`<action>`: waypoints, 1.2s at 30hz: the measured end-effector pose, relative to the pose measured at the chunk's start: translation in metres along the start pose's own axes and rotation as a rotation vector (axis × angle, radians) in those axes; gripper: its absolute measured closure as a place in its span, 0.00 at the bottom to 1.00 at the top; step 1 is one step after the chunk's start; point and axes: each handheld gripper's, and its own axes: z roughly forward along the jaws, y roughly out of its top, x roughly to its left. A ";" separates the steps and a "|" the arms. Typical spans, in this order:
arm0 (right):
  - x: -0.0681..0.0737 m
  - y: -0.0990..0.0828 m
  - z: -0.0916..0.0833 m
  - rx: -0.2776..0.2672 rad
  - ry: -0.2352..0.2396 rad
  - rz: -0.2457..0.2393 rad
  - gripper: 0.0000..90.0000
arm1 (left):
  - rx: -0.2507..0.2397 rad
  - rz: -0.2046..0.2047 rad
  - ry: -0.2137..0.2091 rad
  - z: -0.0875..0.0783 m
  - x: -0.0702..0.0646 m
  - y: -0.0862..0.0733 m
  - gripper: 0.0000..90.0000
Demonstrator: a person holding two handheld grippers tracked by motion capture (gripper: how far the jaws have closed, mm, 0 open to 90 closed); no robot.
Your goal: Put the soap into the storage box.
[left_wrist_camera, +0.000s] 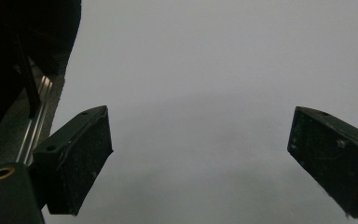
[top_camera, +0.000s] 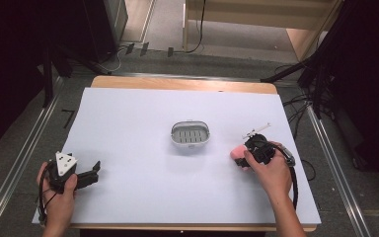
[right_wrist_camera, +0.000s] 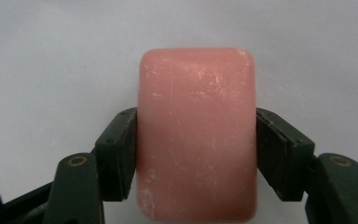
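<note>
A pink bar of soap (right_wrist_camera: 196, 135) lies on the white sheet, and my right gripper (right_wrist_camera: 196, 154) is shut on it, one pad pressed to each long side. In the high view the soap (top_camera: 237, 153) peeks out left of the right gripper (top_camera: 246, 157), at the table's right. A grey oval soap dish (top_camera: 191, 134) with a slotted floor stands empty at the middle of the sheet. My left gripper (top_camera: 96, 170) rests at the front left, held by a hand, with its jaws wide apart and nothing between the fingers (left_wrist_camera: 77, 163).
The white sheet (top_camera: 138, 118) covers most of the wooden table. Metal floor rails run along both sides of the table, and black stands and cables sit at the back right.
</note>
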 end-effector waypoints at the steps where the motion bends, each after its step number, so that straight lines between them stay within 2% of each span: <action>1: 0.000 0.000 0.000 0.003 -0.003 0.004 0.41 | 0.000 0.000 0.000 0.000 0.000 0.000 0.08; 12: 0.000 0.002 0.003 0.013 -0.004 0.019 0.42 | 0.003 0.003 0.000 0.000 0.000 0.000 0.08; 17: 0.002 0.002 0.002 0.005 -0.018 -0.036 0.42 | 0.003 0.003 -0.001 0.000 0.000 0.000 0.08; 26: 0.005 0.006 -0.003 0.006 -0.022 -0.082 0.42 | 0.002 0.002 -0.001 0.000 0.000 0.000 0.08; 31: 0.006 0.010 -0.007 -0.010 0.015 -0.106 0.42 | 0.002 0.002 -0.002 0.000 0.000 0.000 0.08; 36: 0.011 0.018 -0.011 -0.014 0.034 -0.166 0.42 | 0.000 -0.002 -0.001 0.000 0.000 0.000 0.08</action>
